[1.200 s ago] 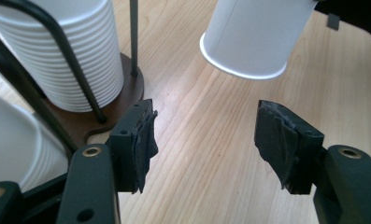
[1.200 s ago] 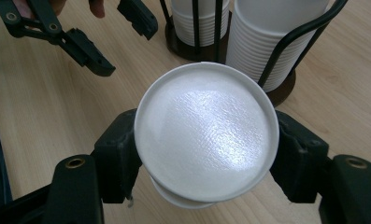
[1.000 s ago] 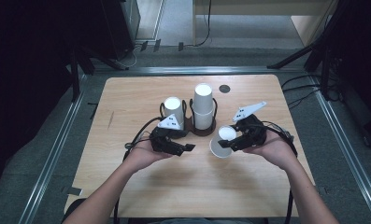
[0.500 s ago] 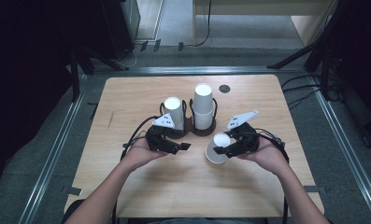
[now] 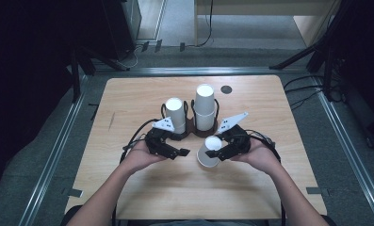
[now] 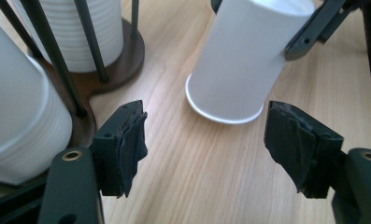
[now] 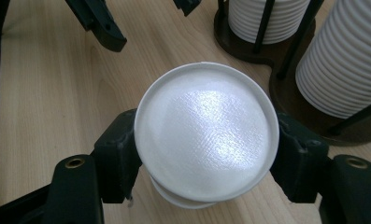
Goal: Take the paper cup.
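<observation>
Wooden table carries a dark double cup rack at centre-far with two stacks of white cups, one per holder. Near-right of the rack, the right gripper is clamped on a single white paper cup, upside down and tilted, its rim low to the tabletop, pads pressing both sides of it. Left gripper, just left of that cup, has jaws spread and empty, having just been opening.
</observation>
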The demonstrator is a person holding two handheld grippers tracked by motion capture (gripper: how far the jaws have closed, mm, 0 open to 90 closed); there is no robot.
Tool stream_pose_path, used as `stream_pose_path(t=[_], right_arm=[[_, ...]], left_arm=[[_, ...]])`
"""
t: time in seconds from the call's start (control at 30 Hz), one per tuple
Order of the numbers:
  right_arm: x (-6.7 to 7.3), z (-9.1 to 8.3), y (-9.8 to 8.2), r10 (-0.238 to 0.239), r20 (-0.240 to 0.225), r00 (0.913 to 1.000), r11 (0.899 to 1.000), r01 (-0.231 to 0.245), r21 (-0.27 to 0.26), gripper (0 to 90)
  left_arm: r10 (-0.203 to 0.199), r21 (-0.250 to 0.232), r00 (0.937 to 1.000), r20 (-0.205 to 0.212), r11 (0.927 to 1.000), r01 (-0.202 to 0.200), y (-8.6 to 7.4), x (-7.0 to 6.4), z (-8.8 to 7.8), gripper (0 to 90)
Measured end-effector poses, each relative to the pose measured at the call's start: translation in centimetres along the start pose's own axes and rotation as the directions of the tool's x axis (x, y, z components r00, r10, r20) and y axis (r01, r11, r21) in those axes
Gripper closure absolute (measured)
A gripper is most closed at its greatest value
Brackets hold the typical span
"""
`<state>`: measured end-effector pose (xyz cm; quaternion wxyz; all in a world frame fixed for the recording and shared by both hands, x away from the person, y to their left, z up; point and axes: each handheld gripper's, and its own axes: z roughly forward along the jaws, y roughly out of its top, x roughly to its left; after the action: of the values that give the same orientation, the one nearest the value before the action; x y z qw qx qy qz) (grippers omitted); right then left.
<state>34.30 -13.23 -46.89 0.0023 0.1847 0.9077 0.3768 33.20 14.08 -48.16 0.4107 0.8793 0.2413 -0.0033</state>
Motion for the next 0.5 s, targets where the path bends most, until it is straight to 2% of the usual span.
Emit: stream_pose_path(t=[0.1, 0.13, 0.17, 0.23, 0.33, 0.5], right_arm=[[0.0, 0.2, 0.4, -0.002, -0.017, 0.9998, 1.0, 0.002, -0.008, 32.8], [0.0, 0.2, 0.6, 0.001, -0.028, 0.9996, 1.0, -0.001, -0.015, 32.8], [0.0, 0.2, 0.6, 0.001, -0.028, 0.9996, 1.0, -0.001, -0.015, 32.8], [0.0, 0.3, 0.9, 0.009, -0.041, 0.9991, 1.0, -0.01, -0.021, 32.8], [0.0, 0.3, 1.2, 0.014, -0.057, 0.9983, 1.0, -0.015, -0.028, 32.9], [0.3, 0.4, 1.6, 0.013, -0.071, 0.9974, 0.999, -0.016, -0.033, 32.9]], left_arm=[[0.006, 0.009, 0.9999, 0.016, 0.9999, -0.006, -0.1, -0.1, 0.1, 23.3], [0.004, 0.012, 0.9998, 0.018, 0.9999, -0.005, -0.2, -0.2, 0.1, 17.7], [0.008, 0.019, 0.9997, 0.024, 0.9998, -0.008, -0.2, -0.2, 0.2, 15.8], [0.002, 0.03, 0.9988, 0.05, 0.9995, -0.004, -0.3, -0.2, 0.4, 14.9], [-0.008, 0.07, 0.9982, 0.059, 0.9975, 0.004, -0.3, -0.2, 0.7, 14.7], [0.012, 0.058, 0.9989, 0.045, 0.9982, -0.014, -0.2, -0.5, 1.0, 13.3]])
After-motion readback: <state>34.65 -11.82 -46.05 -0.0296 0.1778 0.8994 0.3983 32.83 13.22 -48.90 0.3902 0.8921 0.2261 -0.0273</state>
